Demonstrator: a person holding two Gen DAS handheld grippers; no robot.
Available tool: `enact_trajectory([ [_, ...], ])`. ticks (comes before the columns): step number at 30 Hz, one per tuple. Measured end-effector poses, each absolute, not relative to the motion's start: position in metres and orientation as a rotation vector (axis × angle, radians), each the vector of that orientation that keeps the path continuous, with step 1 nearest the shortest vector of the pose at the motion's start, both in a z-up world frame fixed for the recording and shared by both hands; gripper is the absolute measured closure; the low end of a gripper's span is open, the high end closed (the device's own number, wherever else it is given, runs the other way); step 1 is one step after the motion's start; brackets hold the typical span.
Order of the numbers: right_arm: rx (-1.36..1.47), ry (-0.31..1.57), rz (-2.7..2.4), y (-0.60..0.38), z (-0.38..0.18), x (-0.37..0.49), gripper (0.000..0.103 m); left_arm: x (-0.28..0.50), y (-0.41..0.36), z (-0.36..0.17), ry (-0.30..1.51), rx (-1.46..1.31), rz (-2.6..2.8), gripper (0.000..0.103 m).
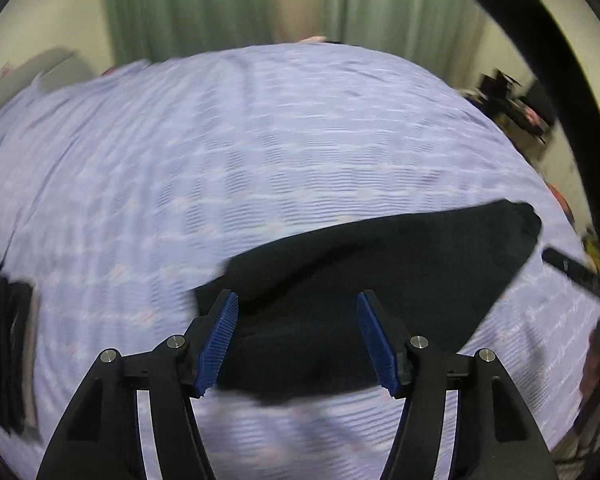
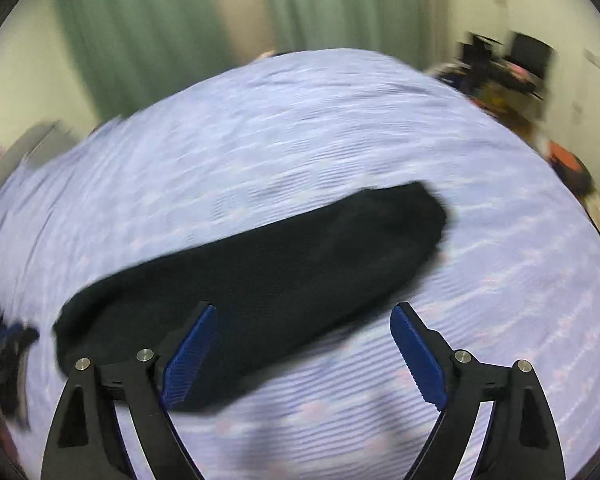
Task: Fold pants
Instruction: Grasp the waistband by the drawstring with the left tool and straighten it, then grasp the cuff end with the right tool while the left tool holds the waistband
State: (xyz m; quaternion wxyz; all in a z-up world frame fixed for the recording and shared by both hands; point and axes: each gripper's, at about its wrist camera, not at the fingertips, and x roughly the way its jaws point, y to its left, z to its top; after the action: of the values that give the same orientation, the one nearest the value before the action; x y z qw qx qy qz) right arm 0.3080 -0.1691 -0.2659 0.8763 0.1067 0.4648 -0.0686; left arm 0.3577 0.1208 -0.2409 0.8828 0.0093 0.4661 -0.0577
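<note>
Both grippers, left (image 1: pixel 297 338) and right (image 2: pixel 303 350), fingers spread, above black pants (image 2: pixel 260 280)

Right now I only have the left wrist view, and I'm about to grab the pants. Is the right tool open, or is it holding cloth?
Observer: The right tool is open, with nothing between its pads.
Operator: Where does it sit relative to the pants?
Observer: Its left finger overlaps the black pants. Its right finger is over the bare bed sheet.
Operator: Can you see the left end of the pants?
Observer: Yes. The whole strip shows in the right wrist view, and its left end lies flat on the sheet.
</note>
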Motion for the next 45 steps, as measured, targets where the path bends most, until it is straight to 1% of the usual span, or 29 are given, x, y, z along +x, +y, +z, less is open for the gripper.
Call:
enact_trajectory([
  [4, 0.368, 0.955, -0.232, -0.24, -0.287, 0.322, 0.014, 0.368, 0.061, -0.252, 0.972, 0.027, -0.241, 0.042],
  [9, 0.49, 0.971, -0.26, -0.285, -0.327, 0.349, 0.014, 0.383, 0.01, -0.266, 0.981, 0.043, -0.306, 0.042],
  [13, 0.634, 0.977, -0.225, -0.306, -0.363, 0.368, 0.014, 0.395, 0.001, -0.284, 1.015, 0.035, -0.312, 0.042],
  [17, 0.735, 0.946, -0.161, -0.312, -0.382, 0.378, 0.014, 0.394, -0.004, -0.293, 1.033, 0.041, -0.297, 0.043],
  [19, 0.748, 0.942, -0.15, -0.311, -0.389, 0.384, 0.016, 0.394, -0.007, -0.294, 1.035, 0.037, -0.302, 0.043],
  [20, 0.756, 0.941, -0.144, -0.31, -0.391, 0.386, 0.028, 0.396, -0.009, -0.296, 1.036, 0.033, -0.307, 0.043],
  [21, 0.771, 0.94, -0.122, -0.31, -0.393, 0.389, 0.054, 0.398, -0.011, -0.298, 1.038, 0.03, -0.314, 0.043],
  [22, 0.804, 0.949, -0.081, -0.309, -0.395, 0.393, 0.061, 0.398, -0.012, -0.299, 1.04, 0.029, -0.316, 0.043],
  [23, 0.823, 0.961, -0.079, -0.308, -0.395, 0.395, 0.065, 0.399, -0.014, -0.3, 1.038, 0.024, -0.317, 0.043],
  [24, 0.828, 0.959, -0.087, -0.308, -0.39, 0.395, 0.071, 0.4, -0.015, -0.3, 1.037, 0.011, -0.32, 0.043],
  [26, 0.782, 0.914, -0.096, -0.306, -0.366, 0.388, 0.073, 0.404, -0.014, -0.299, 1.039, -0.018, -0.324, 0.044],
  [30, 0.649, 0.861, -0.136, -0.291, -0.324, 0.364, 0.074, 0.416, -0.014, -0.306, 1.06, -0.089, -0.34, 0.046],
  [32, 0.595, 0.856, -0.15, -0.285, -0.309, 0.356, 0.074, 0.418, -0.018, -0.314, 1.082, -0.077, -0.348, 0.051],
  [33, 0.577, 0.849, -0.15, -0.282, -0.302, 0.353, 0.074, 0.42, -0.021, -0.321, 1.099, -0.061, -0.341, 0.055],
  [34, 0.559, 0.841, -0.147, -0.277, -0.293, 0.349, 0.075, 0.421, -0.022, -0.328, 1.115, -0.049, -0.332, 0.057],
  [35, 0.553, 0.837, -0.141, -0.276, -0.288, 0.347, 0.077, 0.422, -0.022, -0.333, 1.12, -0.051, -0.331, 0.057],
  [38, 0.524, 0.823, -0.12, -0.263, -0.267, 0.347, 0.078, 0.427, -0.025, -0.341, 1.146, -0.035, -0.337, 0.056],
  [41, 0.423, 0.81, -0.122, -0.241, -0.252, 0.353, 0.079, 0.433, -0.018, -0.326, 1.193, -0.061, -0.34, 0.057],
  [42, 0.392, 0.808, -0.126, -0.234, -0.246, 0.354, 0.079, 0.433, -0.007, -0.309, 1.174, -0.106, -0.323, 0.057],
  [44, 0.371, 0.788, -0.103, -0.223, -0.231, 0.354, 0.078, 0.423, 0.018, -0.282, 1.114, -0.171, -0.296, 0.052],
  [45, 0.354, 0.783, -0.098, -0.216, -0.223, 0.352, 0.079, 0.416, 0.035, -0.267, 1.087, -0.195, -0.27, 0.047],
])
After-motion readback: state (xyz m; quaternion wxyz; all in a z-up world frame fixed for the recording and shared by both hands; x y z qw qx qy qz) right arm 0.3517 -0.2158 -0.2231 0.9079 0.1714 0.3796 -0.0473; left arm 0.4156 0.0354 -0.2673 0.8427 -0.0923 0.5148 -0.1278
